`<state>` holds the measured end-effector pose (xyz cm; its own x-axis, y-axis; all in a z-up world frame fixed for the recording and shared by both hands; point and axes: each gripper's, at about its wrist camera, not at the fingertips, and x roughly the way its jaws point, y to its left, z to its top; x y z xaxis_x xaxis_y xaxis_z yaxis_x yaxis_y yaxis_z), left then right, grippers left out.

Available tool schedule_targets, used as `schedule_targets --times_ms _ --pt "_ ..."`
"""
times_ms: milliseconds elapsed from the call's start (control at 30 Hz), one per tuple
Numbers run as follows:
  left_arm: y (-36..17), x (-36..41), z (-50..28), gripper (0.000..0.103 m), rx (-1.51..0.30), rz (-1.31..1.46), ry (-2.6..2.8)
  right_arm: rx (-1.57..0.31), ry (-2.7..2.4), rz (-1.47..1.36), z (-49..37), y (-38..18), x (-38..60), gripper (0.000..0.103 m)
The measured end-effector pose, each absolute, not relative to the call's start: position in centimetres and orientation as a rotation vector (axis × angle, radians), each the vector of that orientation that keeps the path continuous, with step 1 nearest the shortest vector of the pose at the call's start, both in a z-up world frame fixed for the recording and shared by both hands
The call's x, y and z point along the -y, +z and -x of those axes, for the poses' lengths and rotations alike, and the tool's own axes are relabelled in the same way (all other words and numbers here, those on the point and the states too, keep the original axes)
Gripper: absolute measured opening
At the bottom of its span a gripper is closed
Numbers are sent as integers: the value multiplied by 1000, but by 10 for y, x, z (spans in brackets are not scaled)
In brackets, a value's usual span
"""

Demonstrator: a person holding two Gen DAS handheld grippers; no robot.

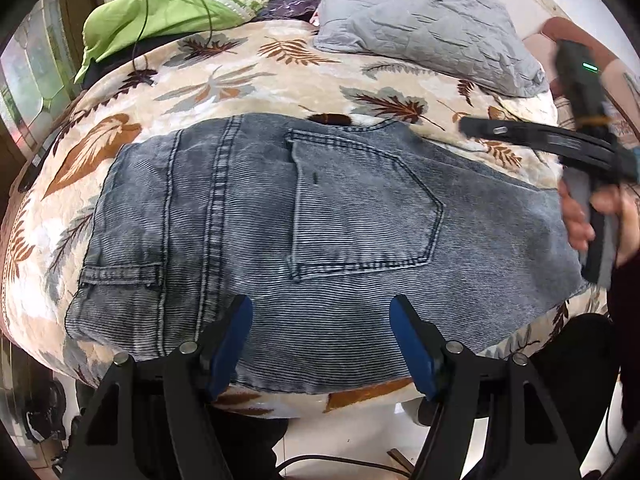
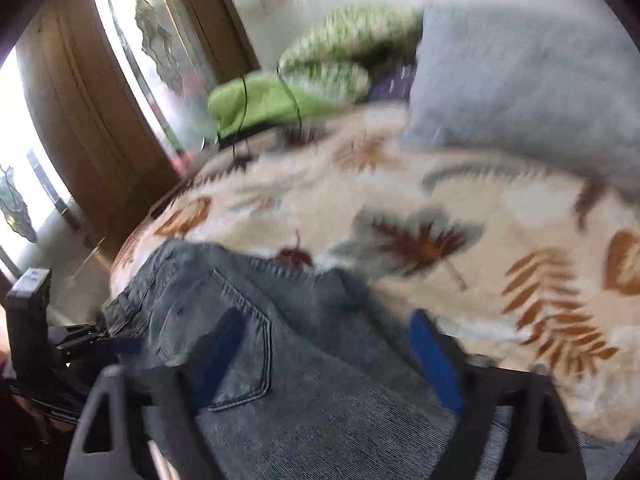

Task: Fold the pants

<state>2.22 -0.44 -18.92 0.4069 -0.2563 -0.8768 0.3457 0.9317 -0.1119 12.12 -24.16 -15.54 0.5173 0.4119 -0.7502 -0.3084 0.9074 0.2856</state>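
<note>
The pants (image 1: 320, 220) are grey-blue jeans folded into a wide block, back pocket up, lying on a leaf-patterned bedspread (image 1: 280, 64). My left gripper (image 1: 322, 344) hovers over their near edge, open, its blue pads apart with only denim below. In the right wrist view, which is blurred, my right gripper (image 2: 328, 352) also stands open above the pants (image 2: 304, 400), close to their far right corner, holding nothing. A hand (image 1: 580, 216) holds that right tool at the pants' right end.
A grey pillow (image 1: 420, 20) lies at the back of the bed, with a green blanket (image 1: 160, 12) and a thin black cable (image 1: 140, 32) at the back left. The bed's near edge drops to a white floor (image 1: 360, 432). A wooden door frame (image 2: 100, 120) stands at the left.
</note>
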Motion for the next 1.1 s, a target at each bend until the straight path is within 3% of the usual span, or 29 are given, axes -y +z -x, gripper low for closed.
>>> schedule_targets --times_ms 67,300,400,500,567,667,833,967,1100 --pt "-189 7 -22 72 -1081 -105 -391 -989 456 -76 -134 -166 241 63" --pt "-188 14 -26 72 -1069 -123 -413 -1128 551 31 -159 -193 226 61" --pt "-188 15 -27 72 -1065 -129 -416 -1175 577 83 -161 -203 215 53" --pt "-188 14 -28 72 -1063 -139 -413 -1189 593 119 -161 -207 211 36" --pt "-188 13 -30 72 -1063 -137 -409 -1187 573 145 -160 -205 212 17" --pt "-187 12 -33 72 -1063 -131 -398 -1150 523 190 -158 -197 214 5" --pt "-186 11 -34 72 -1062 -124 -386 -1062 435 161 -165 -176 223 3" --pt "-191 11 -33 72 -1069 -144 -371 -1062 326 125 -183 -192 233 2" --pt "-195 10 -30 72 -1089 -142 -359 -1028 390 -61 -180 -190 247 3"
